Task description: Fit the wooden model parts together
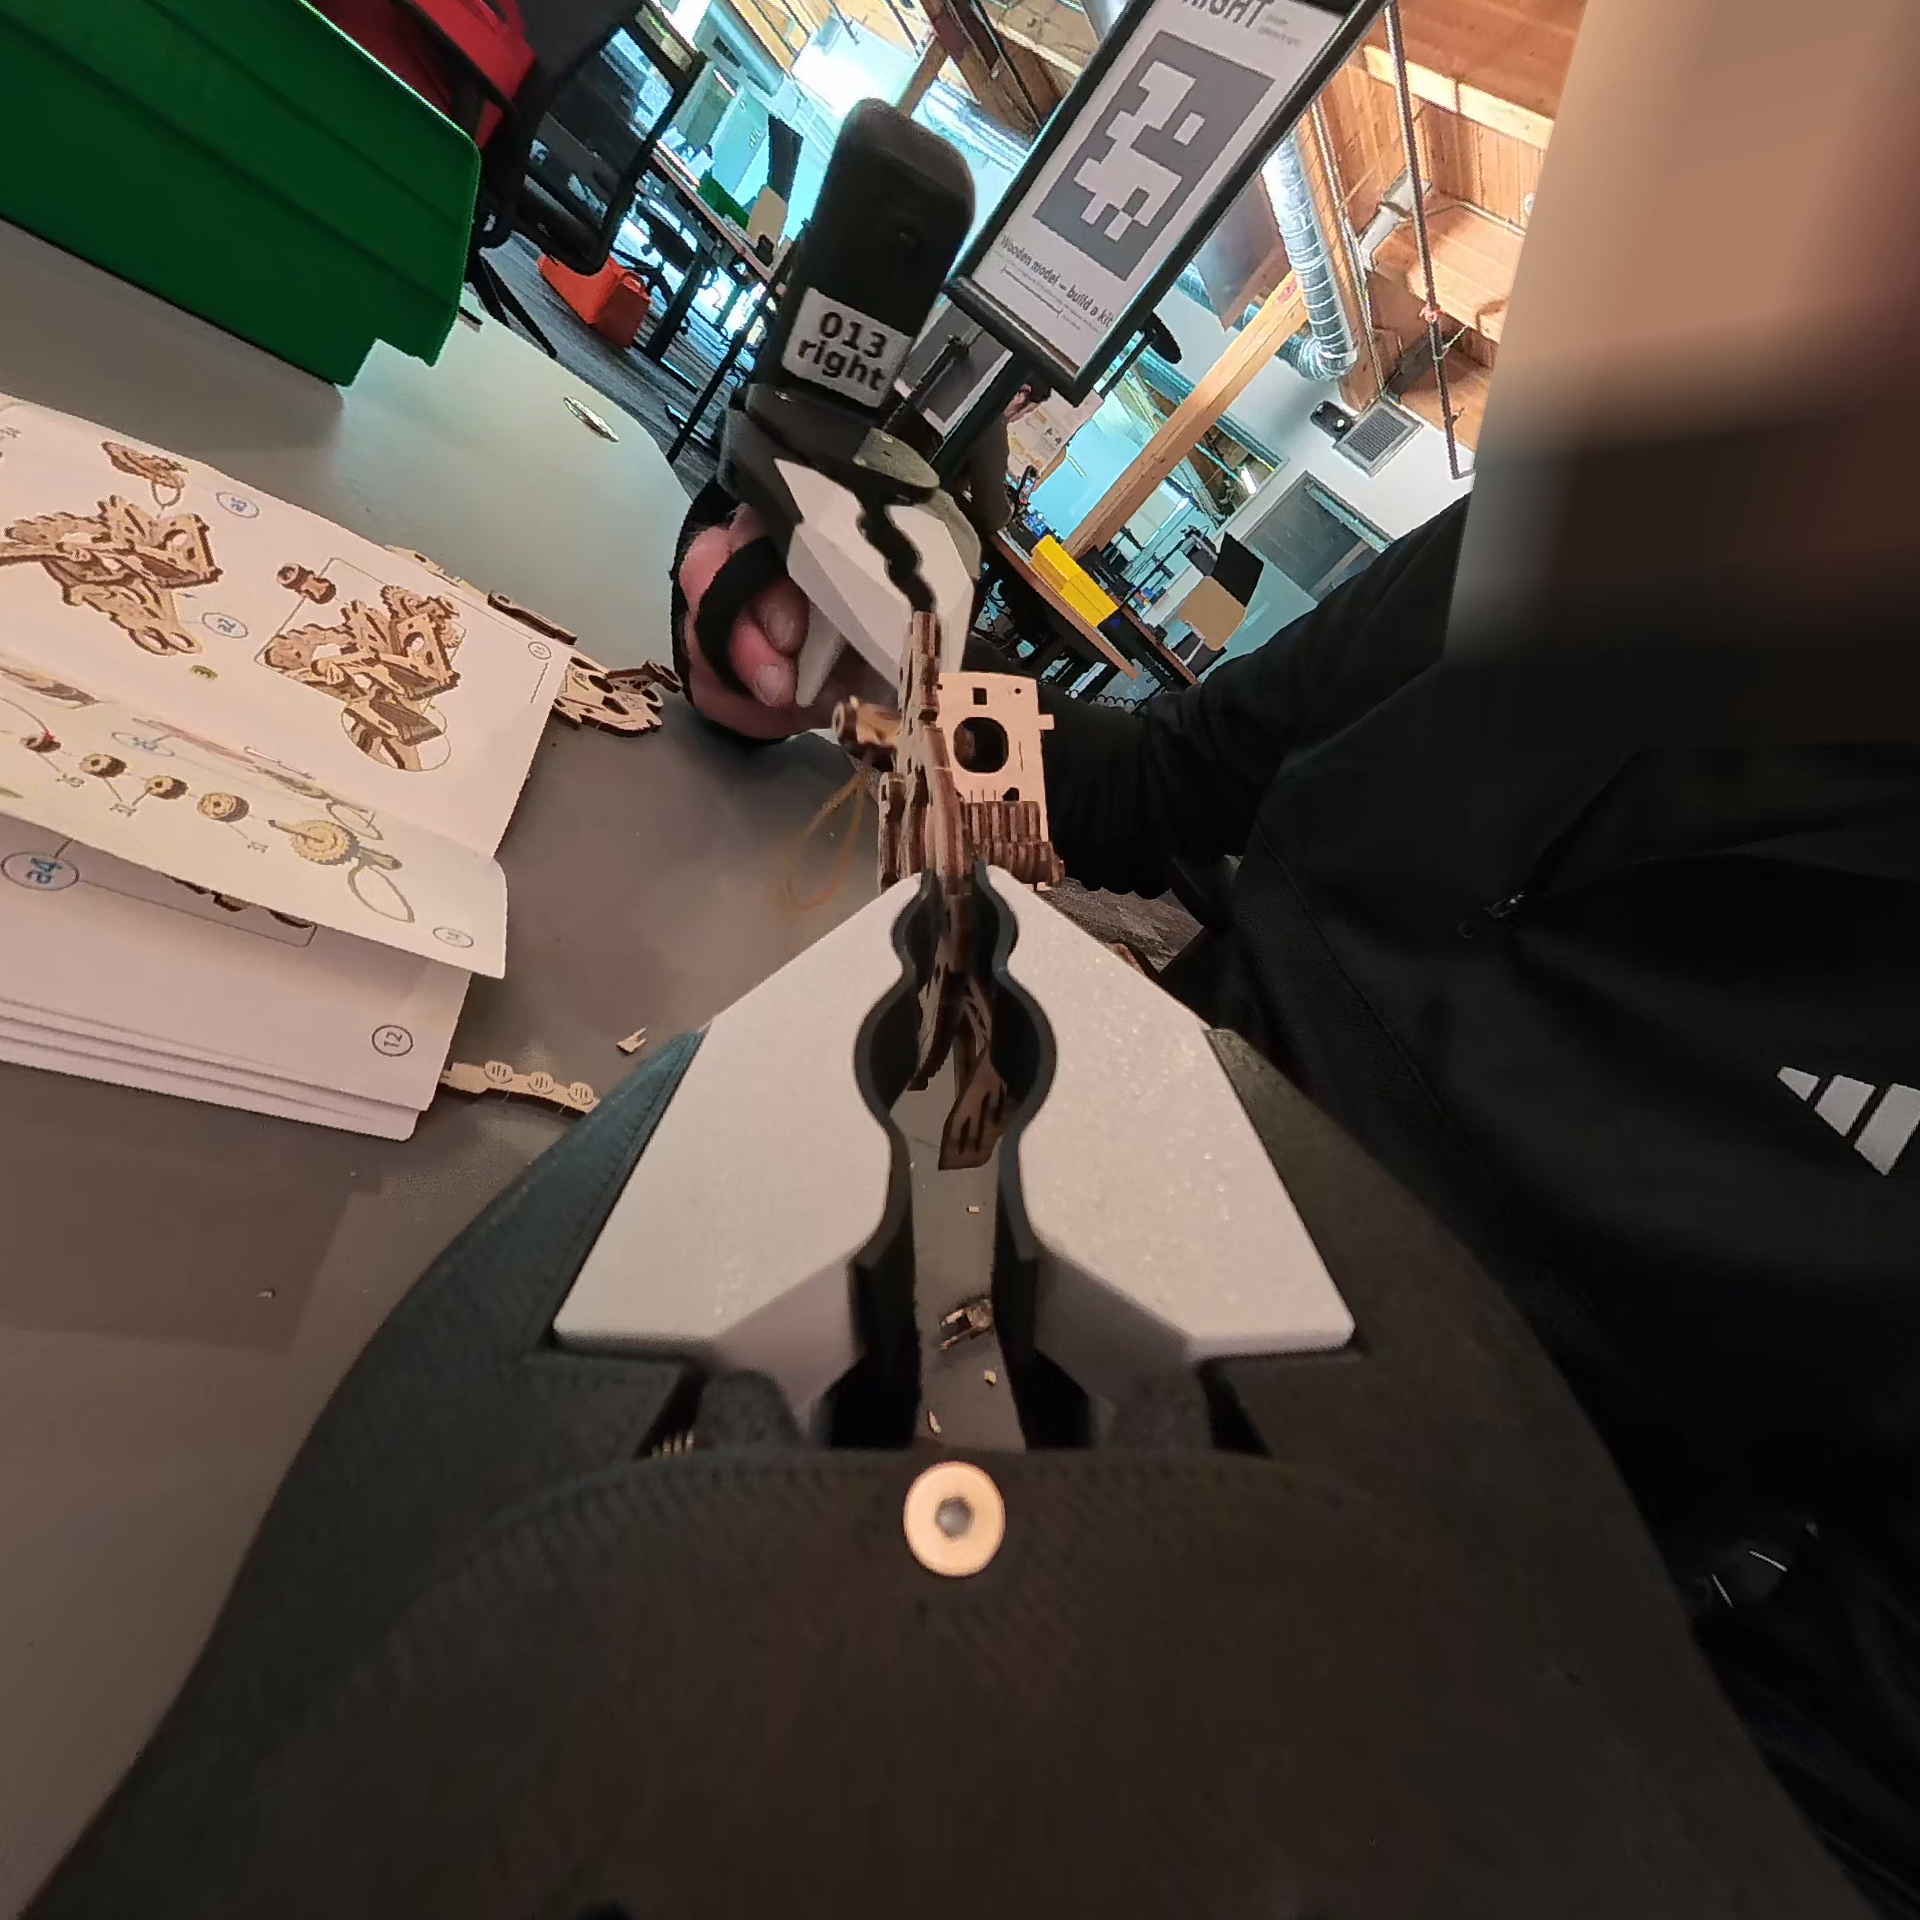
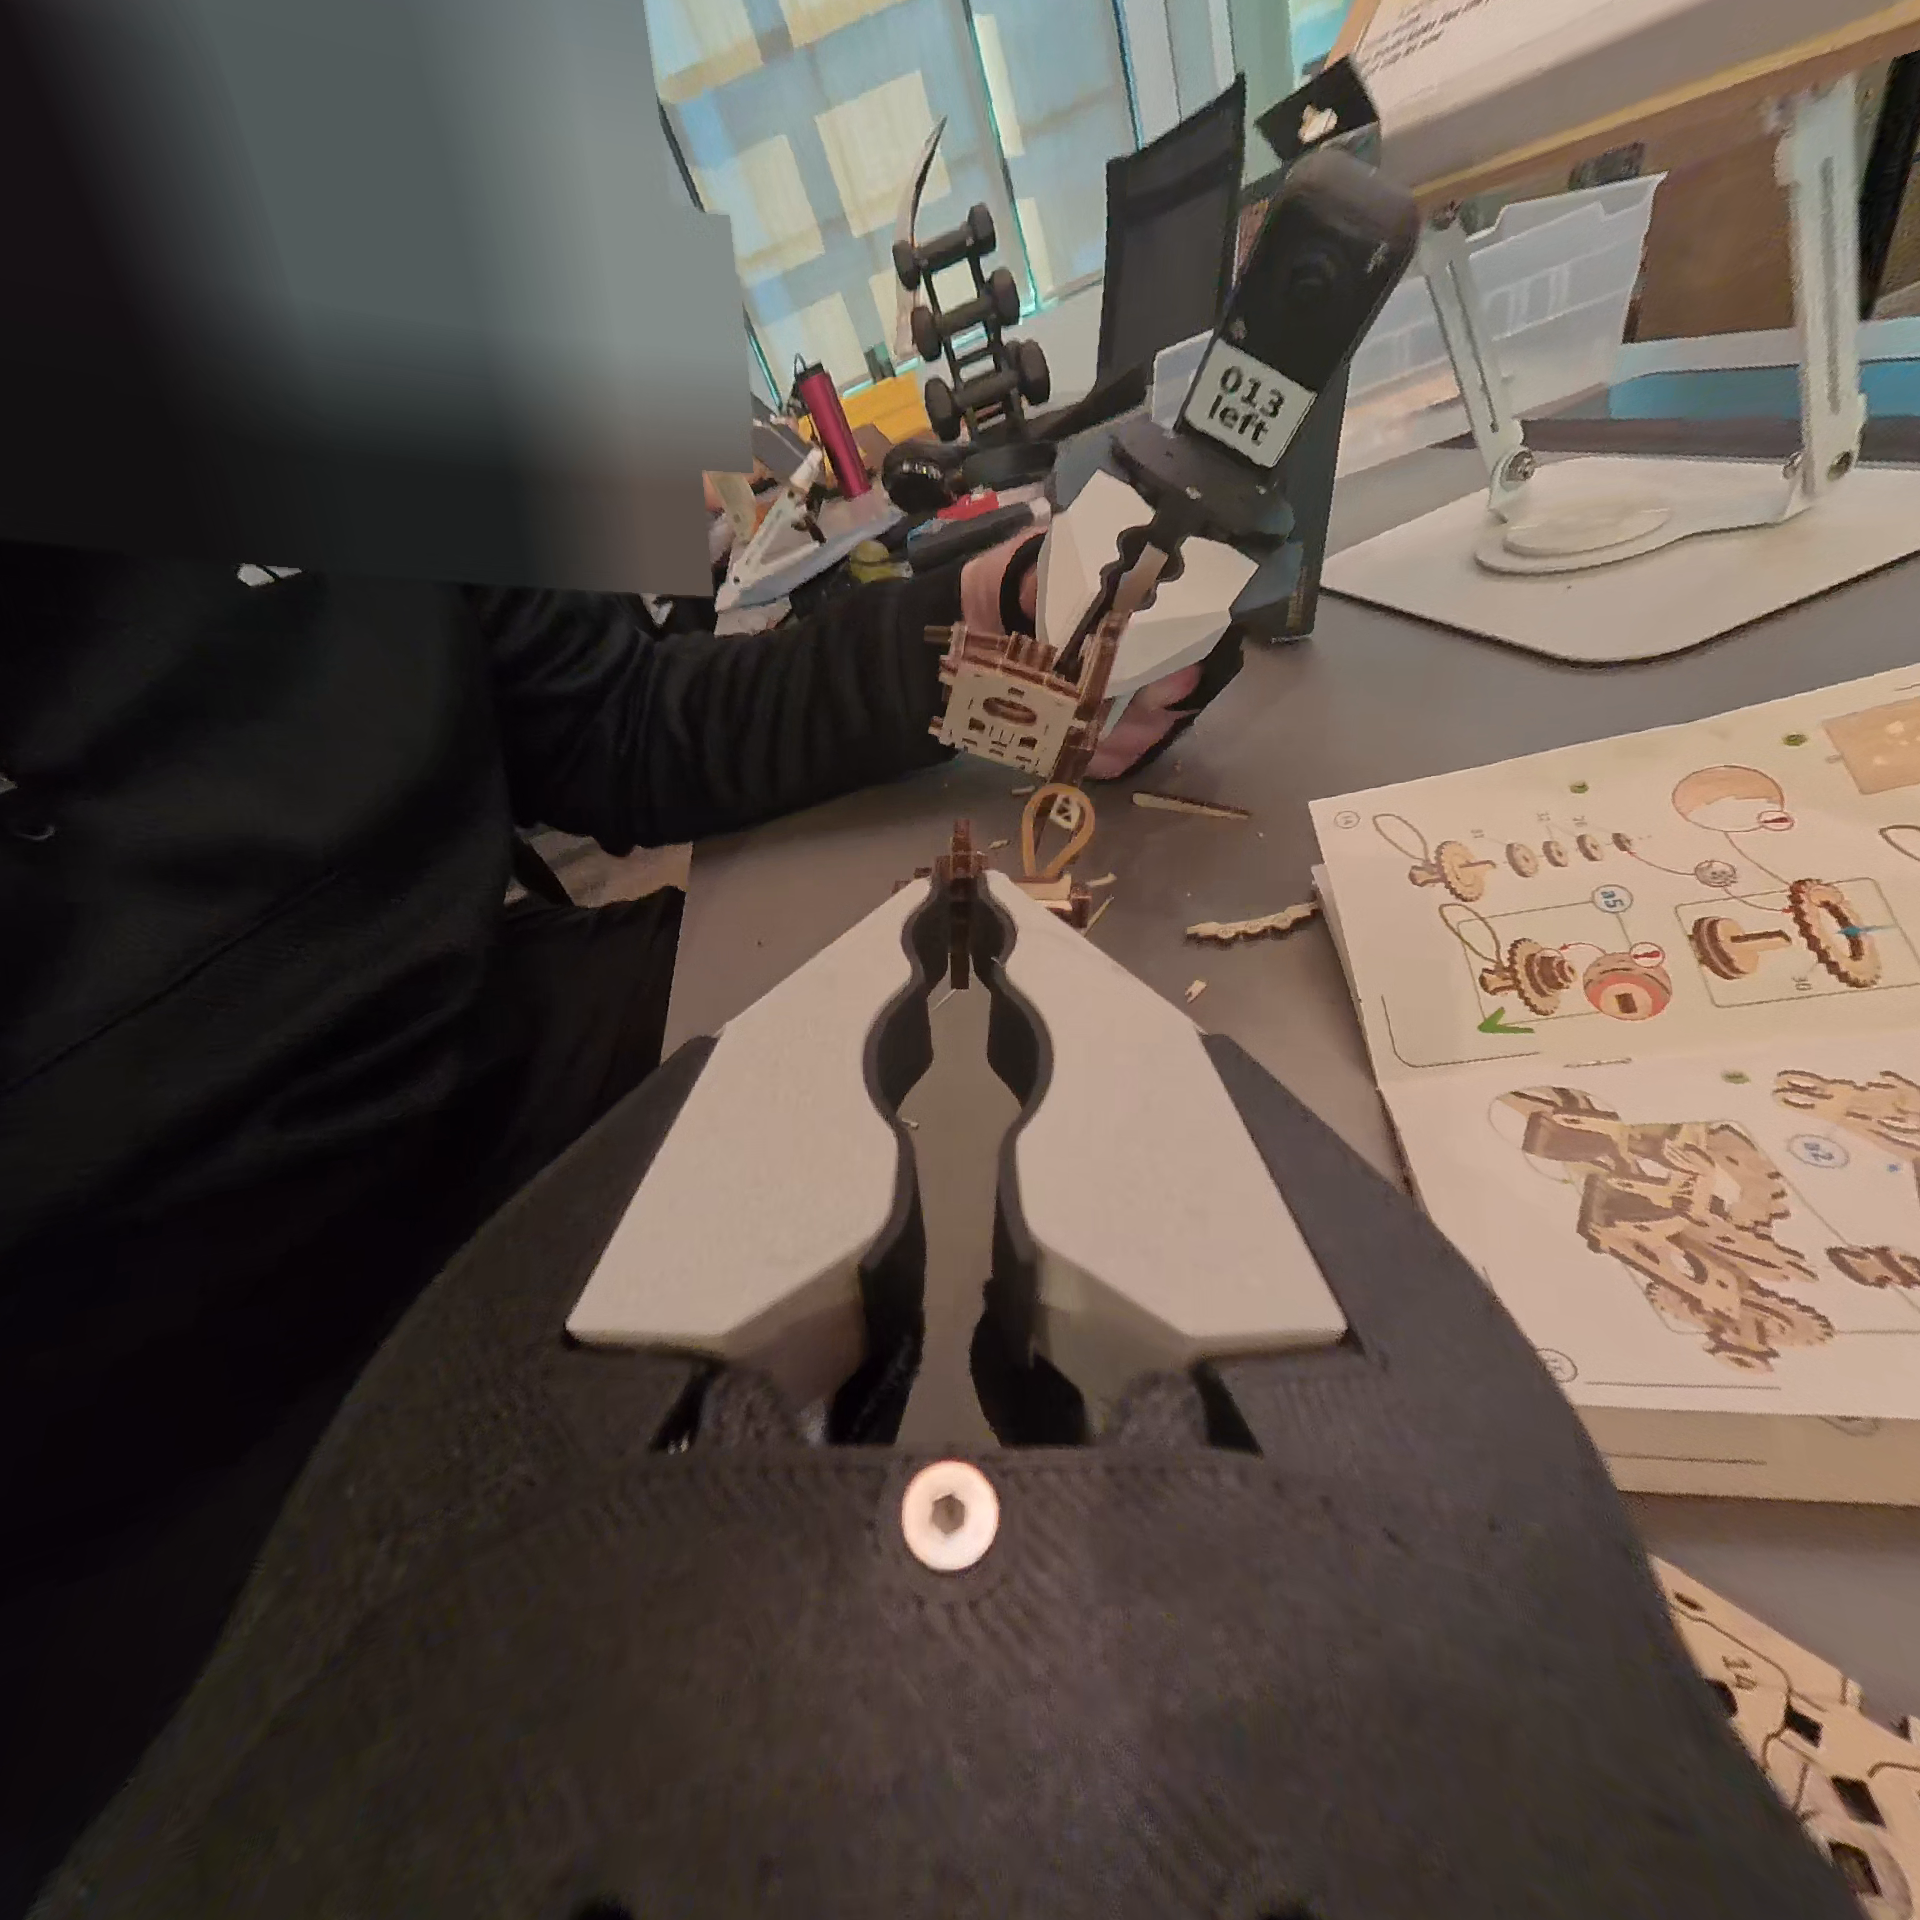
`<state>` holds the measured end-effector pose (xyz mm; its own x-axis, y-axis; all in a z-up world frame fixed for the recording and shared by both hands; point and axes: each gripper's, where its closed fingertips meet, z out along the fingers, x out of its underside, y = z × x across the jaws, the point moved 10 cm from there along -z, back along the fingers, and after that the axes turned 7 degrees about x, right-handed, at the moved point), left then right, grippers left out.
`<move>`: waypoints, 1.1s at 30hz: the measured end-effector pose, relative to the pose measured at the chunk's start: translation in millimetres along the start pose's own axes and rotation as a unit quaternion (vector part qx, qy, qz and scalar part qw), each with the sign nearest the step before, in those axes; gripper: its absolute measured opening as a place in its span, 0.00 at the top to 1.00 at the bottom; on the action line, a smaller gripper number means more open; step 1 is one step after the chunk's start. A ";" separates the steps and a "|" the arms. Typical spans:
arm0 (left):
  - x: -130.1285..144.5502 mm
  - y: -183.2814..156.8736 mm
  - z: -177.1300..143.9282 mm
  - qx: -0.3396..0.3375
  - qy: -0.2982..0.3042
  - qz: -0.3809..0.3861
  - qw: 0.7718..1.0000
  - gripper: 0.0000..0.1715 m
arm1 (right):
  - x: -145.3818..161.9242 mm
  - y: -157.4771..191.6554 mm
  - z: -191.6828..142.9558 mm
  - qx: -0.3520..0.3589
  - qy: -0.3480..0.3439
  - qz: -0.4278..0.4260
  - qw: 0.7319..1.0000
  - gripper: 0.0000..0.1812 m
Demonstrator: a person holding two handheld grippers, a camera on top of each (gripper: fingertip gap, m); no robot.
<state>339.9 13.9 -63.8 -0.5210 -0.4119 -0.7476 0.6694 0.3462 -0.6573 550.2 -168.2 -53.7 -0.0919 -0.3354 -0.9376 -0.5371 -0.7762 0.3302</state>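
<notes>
Left gripper (image 1: 951, 894) is clamping the pale laser-cut wooden model assembly (image 1: 961, 790) above the grey table's near edge (image 1: 260, 1195); right gripper (image 2: 954, 896) is pinching a small brown wooden part (image 2: 958, 868). Misaligned pressing is risking snapped tabs.

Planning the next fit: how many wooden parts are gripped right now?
2. A box-like assembly in the left gripper; a small dark part in the right gripper. More could be hidden between the fingers.

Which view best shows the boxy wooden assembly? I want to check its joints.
The right wrist view: the boxy wooden assembly faces the camera, slotted panels visible, held by the left gripper. The left wrist view shows it mostly edge-on, partly behind that gripper's fingers.
</notes>
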 end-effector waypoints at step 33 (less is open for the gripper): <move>-0.4 -0.2 -0.6 -0.026 0.015 -0.001 1.000 0.98 | -0.6 -2.2 -6.2 -0.001 -0.030 0.021 0.999 1.00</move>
<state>339.7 14.6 -63.4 -0.5384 -0.3875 -0.7483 0.6399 0.3897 -0.6623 556.6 -169.6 -53.2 -0.1647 -0.3339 -0.9281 -0.5308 -0.7631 0.3687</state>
